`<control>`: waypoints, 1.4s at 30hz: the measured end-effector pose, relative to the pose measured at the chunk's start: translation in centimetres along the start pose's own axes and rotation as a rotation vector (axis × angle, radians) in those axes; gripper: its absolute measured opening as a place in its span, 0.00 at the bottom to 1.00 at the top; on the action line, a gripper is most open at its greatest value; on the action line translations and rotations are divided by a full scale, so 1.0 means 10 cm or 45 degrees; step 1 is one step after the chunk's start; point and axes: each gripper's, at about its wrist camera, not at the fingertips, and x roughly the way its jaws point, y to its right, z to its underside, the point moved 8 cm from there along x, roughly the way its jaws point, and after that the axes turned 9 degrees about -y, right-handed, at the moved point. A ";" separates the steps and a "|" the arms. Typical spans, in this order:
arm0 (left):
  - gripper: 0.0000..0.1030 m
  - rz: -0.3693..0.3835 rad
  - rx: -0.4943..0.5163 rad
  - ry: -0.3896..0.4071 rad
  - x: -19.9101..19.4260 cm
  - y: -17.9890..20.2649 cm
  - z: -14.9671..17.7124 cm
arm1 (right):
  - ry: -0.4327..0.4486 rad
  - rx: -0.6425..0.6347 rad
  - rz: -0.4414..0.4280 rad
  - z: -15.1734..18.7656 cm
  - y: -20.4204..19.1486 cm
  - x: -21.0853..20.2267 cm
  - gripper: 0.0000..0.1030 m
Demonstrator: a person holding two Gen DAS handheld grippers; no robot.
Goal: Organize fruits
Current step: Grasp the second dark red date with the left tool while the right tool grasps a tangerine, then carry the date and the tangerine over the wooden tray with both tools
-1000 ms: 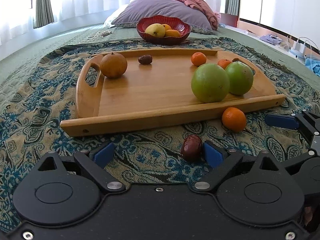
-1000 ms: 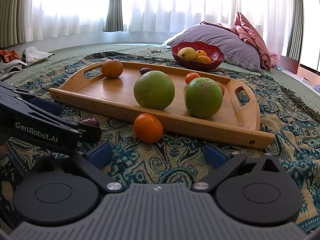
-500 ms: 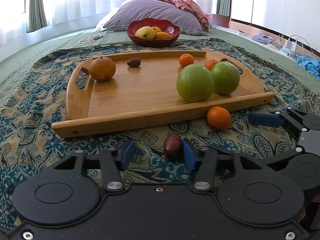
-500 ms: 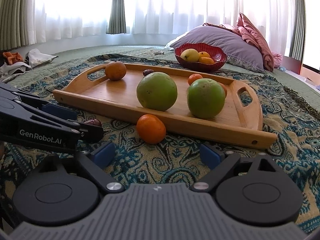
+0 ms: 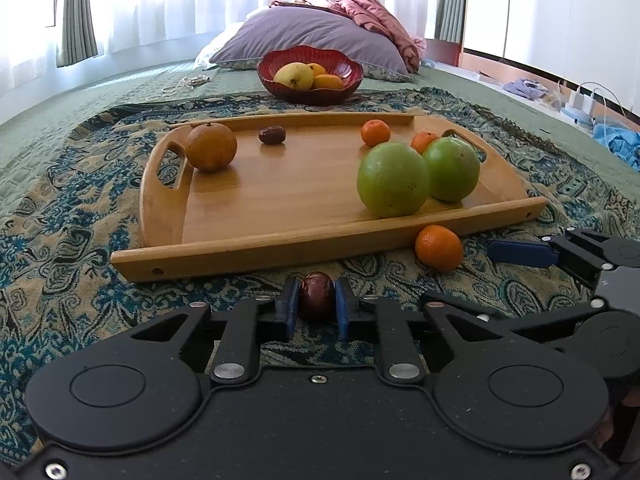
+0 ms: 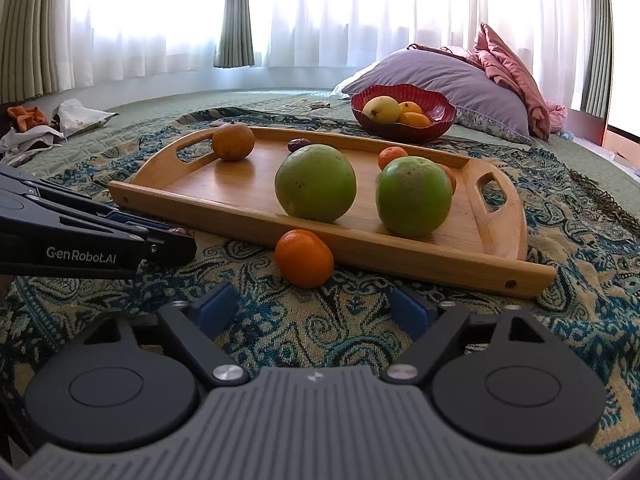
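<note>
My left gripper [image 5: 316, 304] is shut on a dark red date [image 5: 316, 298] on the patterned cloth, just in front of the wooden tray [image 5: 240, 248]. On the tray lie two big green fruits [image 5: 392, 180], a brownish orange [image 5: 211, 146], a second date [image 5: 272, 135] and two small tangerines [image 5: 375, 132]. Another tangerine [image 6: 304, 258] rests on the cloth against the tray's front rim. My right gripper [image 6: 312, 310] sits just short of it, jaws closing, nothing pressed between the pads [image 6: 212, 310].
A red bowl [image 5: 310, 70] with yellow and orange fruit stands behind the tray, in front of a purple pillow [image 5: 320, 36]. Crumpled clothes [image 6: 36, 128] lie far left on the green bedspread. Chargers and cables [image 5: 584, 102] sit at the far right.
The left jaws have closed from wide apart onto the date. The right jaws have narrowed a little. The right gripper has stayed where it was.
</note>
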 end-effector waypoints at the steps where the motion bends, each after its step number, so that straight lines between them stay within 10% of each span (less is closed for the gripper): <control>1: 0.17 -0.007 -0.001 0.004 -0.01 -0.01 0.00 | -0.001 0.004 -0.001 -0.02 0.00 -0.01 0.81; 25: 0.17 -0.023 -0.047 0.011 0.00 -0.11 -0.08 | -0.019 0.105 -0.007 -0.16 -0.05 0.11 0.43; 42: 0.17 -0.036 -0.092 0.032 -0.05 -0.18 -0.16 | 0.058 0.107 -0.019 -0.17 -0.02 0.01 0.36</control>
